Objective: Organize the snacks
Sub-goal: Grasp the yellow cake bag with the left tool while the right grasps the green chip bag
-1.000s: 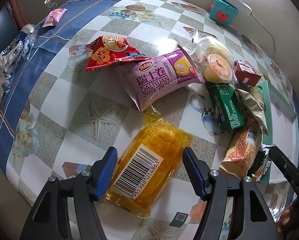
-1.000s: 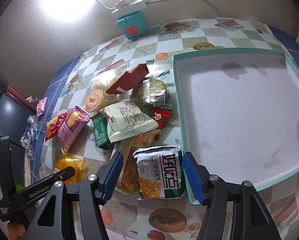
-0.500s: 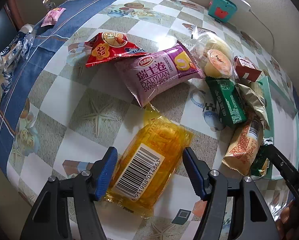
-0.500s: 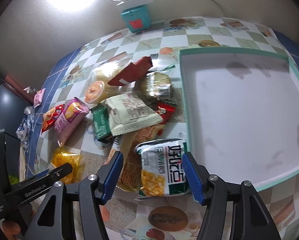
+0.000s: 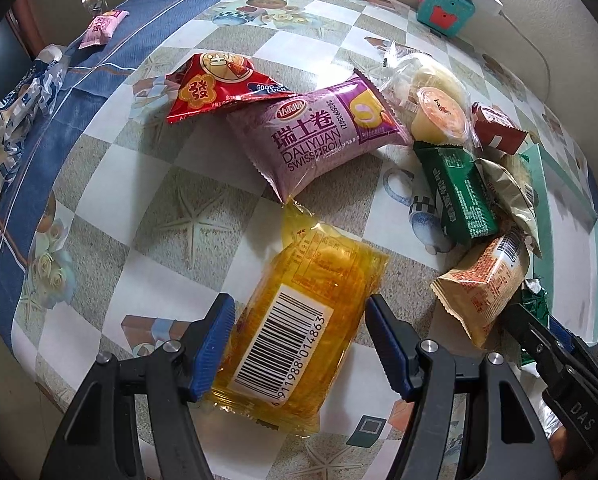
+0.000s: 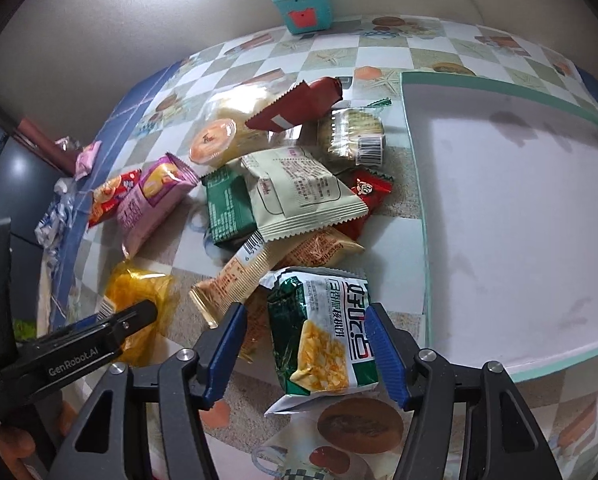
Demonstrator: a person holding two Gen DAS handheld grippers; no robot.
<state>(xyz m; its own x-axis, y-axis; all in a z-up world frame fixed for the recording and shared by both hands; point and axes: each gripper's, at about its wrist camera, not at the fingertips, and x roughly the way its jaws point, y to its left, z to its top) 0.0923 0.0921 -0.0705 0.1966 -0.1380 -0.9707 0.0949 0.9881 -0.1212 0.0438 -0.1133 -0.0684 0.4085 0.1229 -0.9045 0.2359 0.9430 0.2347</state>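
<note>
My left gripper is open, its jaws on either side of a yellow snack packet with a barcode, lying on the tablecloth. My right gripper is open around a green-and-white snack packet at the near left corner of the teal-rimmed white tray. A pile of snacks lies left of the tray: a purple swiss roll packet, a red packet, a green packet, a cream packet, an orange packet and a jelly cup.
A teal box with a power strip on it stands at the table's far edge by the wall. A small pink packet and a crumpled blue-white wrapper lie on the blue border at the left. The tray's floor is bare.
Both grippers have moved slightly forward over their packets. The jaws stay open and nothing has been picked up.
</note>
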